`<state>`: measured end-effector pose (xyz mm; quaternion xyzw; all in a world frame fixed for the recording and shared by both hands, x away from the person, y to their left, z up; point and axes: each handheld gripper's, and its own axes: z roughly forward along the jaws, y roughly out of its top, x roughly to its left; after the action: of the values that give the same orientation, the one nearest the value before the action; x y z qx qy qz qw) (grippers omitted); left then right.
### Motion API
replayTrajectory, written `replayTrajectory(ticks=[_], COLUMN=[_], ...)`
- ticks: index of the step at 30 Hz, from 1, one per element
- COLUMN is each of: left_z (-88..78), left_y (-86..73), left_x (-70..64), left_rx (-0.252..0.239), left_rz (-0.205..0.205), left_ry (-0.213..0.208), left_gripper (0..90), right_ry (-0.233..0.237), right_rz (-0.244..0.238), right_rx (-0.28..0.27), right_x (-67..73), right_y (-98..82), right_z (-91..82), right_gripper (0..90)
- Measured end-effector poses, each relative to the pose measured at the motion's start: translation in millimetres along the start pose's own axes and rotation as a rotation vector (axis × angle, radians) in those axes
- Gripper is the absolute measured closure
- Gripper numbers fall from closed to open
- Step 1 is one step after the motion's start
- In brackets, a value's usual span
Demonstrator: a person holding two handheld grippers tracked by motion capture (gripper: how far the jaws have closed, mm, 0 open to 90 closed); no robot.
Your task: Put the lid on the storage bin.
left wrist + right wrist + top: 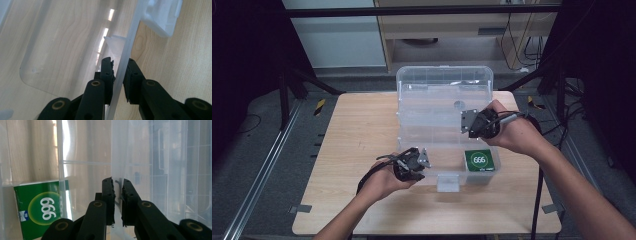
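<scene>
Clear box, green packet inside.

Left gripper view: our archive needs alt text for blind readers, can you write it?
The left gripper pinches the thin front wall of a clear plastic box between its two black jaws. A white latch sits on the wall further along, and the wooden table lies beneath.

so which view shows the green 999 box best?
The right gripper view: the green box sits large, its 999 label readable, behind the clear bin wall. The high view shows it small in the bin's front right corner. The left gripper view looks along the bin's front wall instead.
</scene>
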<state>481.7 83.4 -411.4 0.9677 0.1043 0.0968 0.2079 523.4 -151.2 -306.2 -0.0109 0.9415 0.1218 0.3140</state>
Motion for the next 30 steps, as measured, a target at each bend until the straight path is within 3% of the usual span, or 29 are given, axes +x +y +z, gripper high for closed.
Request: replayTrajectory(ticks=[9,10,11,15,16,17,19,20,21,30], left_z=[0.0,0.3,0.1,0.1,0.5,-2.1,-1.6,0.2,0.1,0.6], left_y=[-0.2,-1.2,-0.4,-0.5,-2.3,-3.7,-4.1,-2.2,-1.3,-1.2], left_x=[-0.3,-3.5,-0.3,-0.6,-6.9,-18.6,-19.7,-4.3,-0.6,-0.7], left_rx=[-0.001,-0.004,-0.003,-0.005,-0.009,0.001,-0.001,-0.008,-0.009,-0.011], left_rz=[0.004,-0.041,0.005,0.008,-0.079,-0.238,-0.262,-0.041,0.01,0.02], left_ry=[0.001,-0.004,0.003,0.004,-0.002,0.099,0.093,-0.001,0.001,-0.008], left_gripper=[78.7,78.7,78.7,78.6,78.6,78.6,78.5,78.5,78.5,78.5], right_ry=[-0.017,-0.019,-0.019,-0.025,-0.026,-0.025,-0.025,-0.025,-0.022,-0.021], right_rz=[0.015,0.014,0.014,0.012,0.014,0.014,0.019,0.022,0.023,0.033], right_rx=[-0.021,-0.023,-0.023,-0.022,-0.027,-0.032,-0.035,-0.038,-0.042,-0.053], right_x=[13.9,15.9,15.9,21.5,23.5,24.3,25.2,26.6,26.8,32.0], right_y=[-4.4,-4.5,-4.5,-5.4,-6.6,-7.3,-7.8,-8.7,-9.2,-11.3], right_z=[-4.7,-5.1,-5.1,-6.8,-7.1,-7.1,-7.3,-7.8,-7.8,-8.8], right_gripper=[82.4,82.2,82.2,81.6,81.4,81.3,81.2,81.2,81.2,80.4])
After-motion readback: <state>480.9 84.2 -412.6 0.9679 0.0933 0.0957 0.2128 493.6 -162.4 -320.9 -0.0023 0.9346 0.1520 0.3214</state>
